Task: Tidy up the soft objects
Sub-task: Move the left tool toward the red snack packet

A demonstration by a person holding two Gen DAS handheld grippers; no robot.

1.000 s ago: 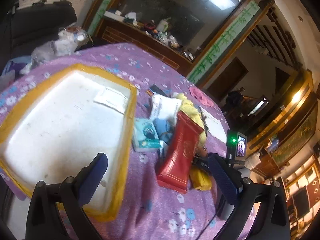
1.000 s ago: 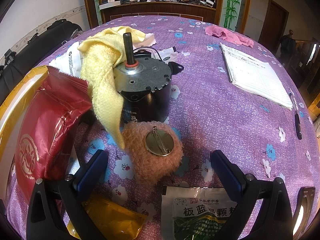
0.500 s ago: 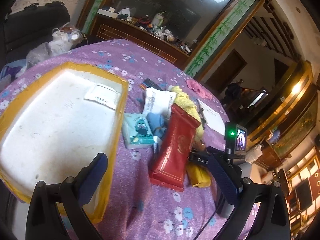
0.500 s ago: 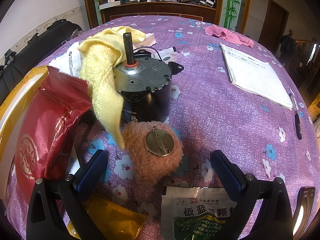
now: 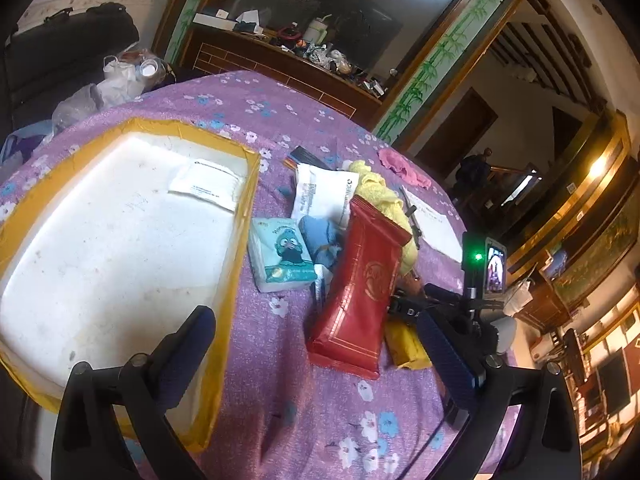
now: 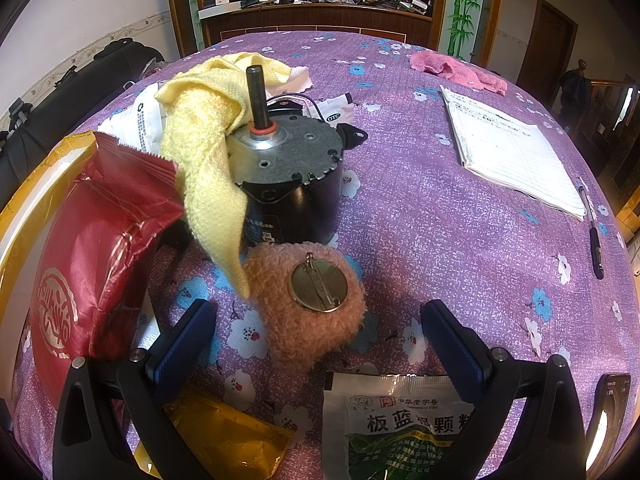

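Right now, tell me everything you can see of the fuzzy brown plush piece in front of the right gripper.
The fuzzy brown plush piece is a rounded lump of curly tan pile, lying on the purple flowered tablecloth back side up: a round brass disc with a pin clasp is fixed there. It sits just ahead of the open right gripper, ungripped. The yellow towel tip hangs at its left edge; the black motor stands behind.

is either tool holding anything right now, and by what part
Nothing is held. The left tool and the right tool are both open, with the fuzzy plush brooch lying loose between the right fingers.
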